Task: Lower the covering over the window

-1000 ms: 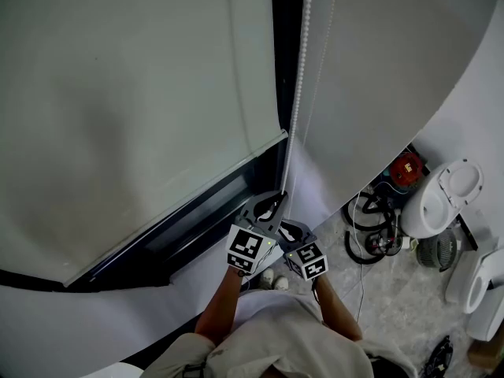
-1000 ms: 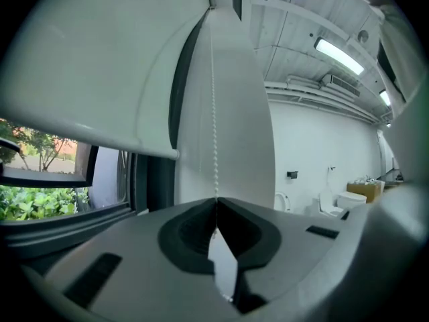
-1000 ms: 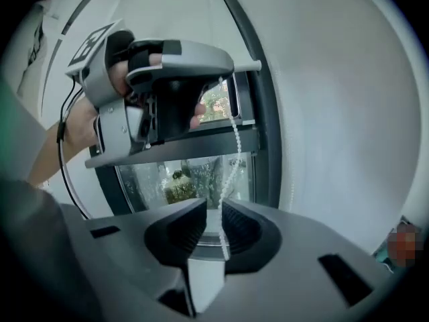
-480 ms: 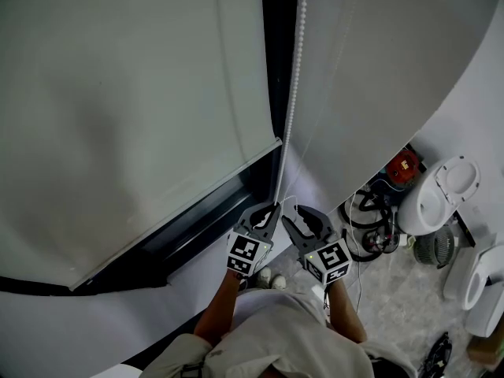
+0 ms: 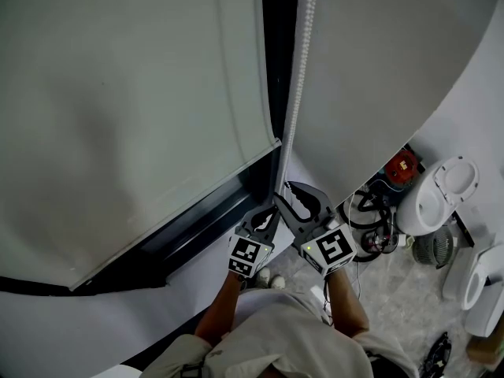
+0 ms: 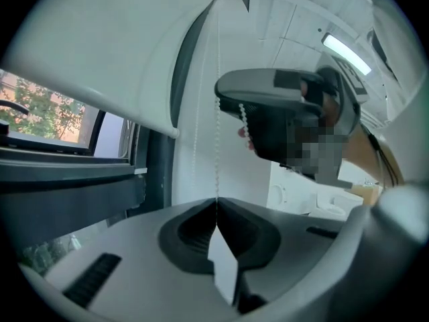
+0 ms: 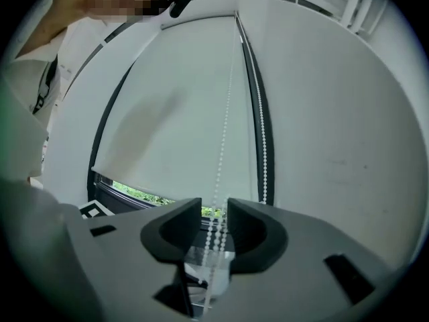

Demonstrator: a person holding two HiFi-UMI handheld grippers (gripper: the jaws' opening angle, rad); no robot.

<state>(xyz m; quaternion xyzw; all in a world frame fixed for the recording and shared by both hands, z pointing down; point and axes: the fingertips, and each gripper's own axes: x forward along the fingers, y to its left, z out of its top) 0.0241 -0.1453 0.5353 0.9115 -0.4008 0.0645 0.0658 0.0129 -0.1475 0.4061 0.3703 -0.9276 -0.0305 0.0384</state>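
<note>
The blind hangs left of the bead chain, its lower edge above a strip of uncovered window. Our left tool is clamped shut on the chain. Our right tool sits just above it on the chain, jaws apart and closing round both strands, seemingly not yet pinching.

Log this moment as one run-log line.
left gripper: shut on bead chain | right gripper: closing, bead chain between jaws, not yet clamped | roller blind: partly lowered
</note>
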